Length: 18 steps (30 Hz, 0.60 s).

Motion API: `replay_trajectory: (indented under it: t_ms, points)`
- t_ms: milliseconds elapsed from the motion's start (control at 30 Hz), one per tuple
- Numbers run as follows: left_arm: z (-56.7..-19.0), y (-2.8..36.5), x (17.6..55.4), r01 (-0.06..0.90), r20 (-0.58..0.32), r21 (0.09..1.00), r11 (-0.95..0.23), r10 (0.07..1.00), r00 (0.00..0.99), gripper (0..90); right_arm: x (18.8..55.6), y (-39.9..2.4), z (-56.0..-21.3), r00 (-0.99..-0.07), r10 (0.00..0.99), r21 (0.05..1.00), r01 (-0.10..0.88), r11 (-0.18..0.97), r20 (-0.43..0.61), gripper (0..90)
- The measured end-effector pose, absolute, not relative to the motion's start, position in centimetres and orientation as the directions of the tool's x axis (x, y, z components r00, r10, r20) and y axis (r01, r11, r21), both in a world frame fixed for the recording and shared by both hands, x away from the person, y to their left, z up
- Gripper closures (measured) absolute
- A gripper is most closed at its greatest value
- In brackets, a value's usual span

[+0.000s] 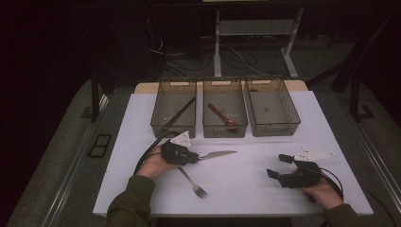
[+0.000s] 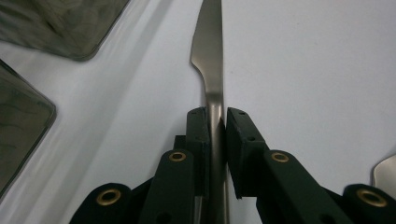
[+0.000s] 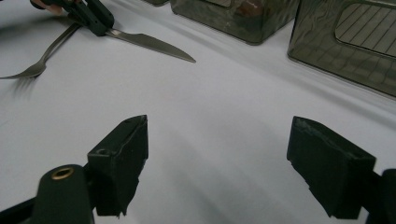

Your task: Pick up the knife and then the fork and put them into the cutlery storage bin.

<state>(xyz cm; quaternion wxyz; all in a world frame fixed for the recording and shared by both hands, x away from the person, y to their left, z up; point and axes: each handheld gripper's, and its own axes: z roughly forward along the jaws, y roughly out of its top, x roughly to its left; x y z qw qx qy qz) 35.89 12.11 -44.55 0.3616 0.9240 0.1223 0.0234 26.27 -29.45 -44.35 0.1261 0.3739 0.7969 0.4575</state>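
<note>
Left tool [image 2: 215,122] clamped on knife [image 2: 210,51] handle, blade low over white worktop [image 1: 246,184] beside fork [image 1: 193,182]; right tool [image 3: 236,163] spread wide, idle. Thin grip near handle end: may pivot, slip during lift toward bins [image 1: 225,125]

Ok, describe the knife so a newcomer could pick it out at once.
Start at the white table, in front of the three dark bins. At the near left, the left gripper is clamped on the knife. Its plain silver blade points right, unlike the fork lying nearby with tines toward the person.
</note>
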Motion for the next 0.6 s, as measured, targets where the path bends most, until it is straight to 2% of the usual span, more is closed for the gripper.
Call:
replay_trajectory:
  t_ms: [300, 600]
  points:
    - [-44.38, 11.82, 35.88, 0.265, -0.097, 0.661, -0.702, 0.27, 0.958, 79.3, 26.27, -29.44, -44.35, -0.69, 0.71, 0.824, 0.48, 0.303, 0.141, 19.8]
    - [-43.95, 11.21, 35.35, 0.259, -0.086, 0.645, -0.719, 0.268, 0.959, 79.3, 26.25, -29.55, -44.28, -0.687, 0.712, 0.824, 0.481, 0.299, 0.143, 19.9]
